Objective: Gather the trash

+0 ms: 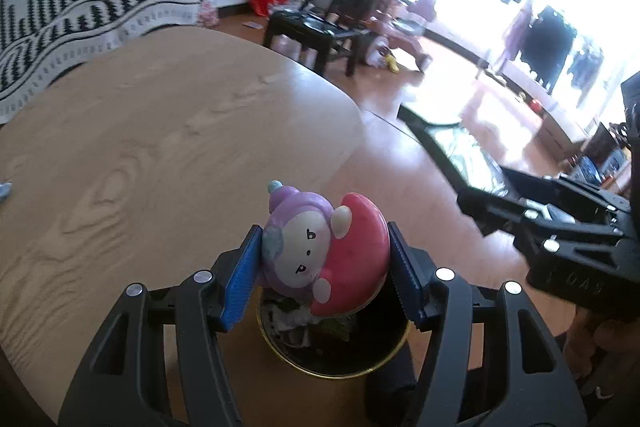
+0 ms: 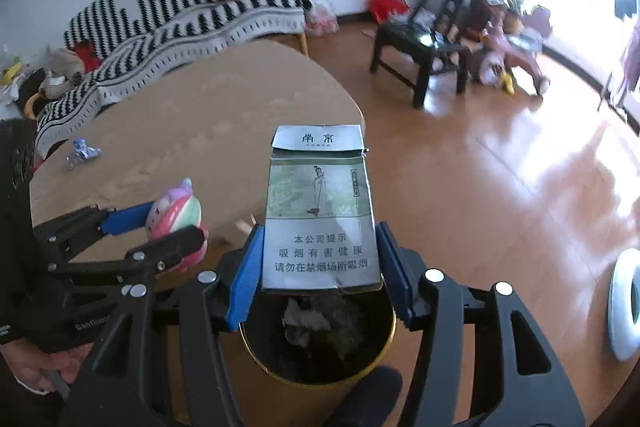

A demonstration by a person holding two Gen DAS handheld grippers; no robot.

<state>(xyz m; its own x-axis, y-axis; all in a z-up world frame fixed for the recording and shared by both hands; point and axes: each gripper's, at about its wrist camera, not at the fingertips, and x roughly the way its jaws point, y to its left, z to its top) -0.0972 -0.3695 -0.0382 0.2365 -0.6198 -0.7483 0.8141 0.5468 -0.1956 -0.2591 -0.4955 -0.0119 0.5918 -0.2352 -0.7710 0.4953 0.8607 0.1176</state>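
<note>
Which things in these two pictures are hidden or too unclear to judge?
- Left wrist view: the toy in the left tongs hides much of the bin contents.
- Right wrist view: the cigarette pack in the right tongs hides the bin's far rim.
- Right wrist view: the wrapper on the table is too small to identify.

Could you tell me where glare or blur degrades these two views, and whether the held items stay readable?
Left wrist view: window glare washes out the upper right; the toy figure is sharp, the other gripper blurred. Right wrist view: glare bleaches the floor at right; the cigarette pack print stays legible; the table edge bows with fisheye distortion.
</note>
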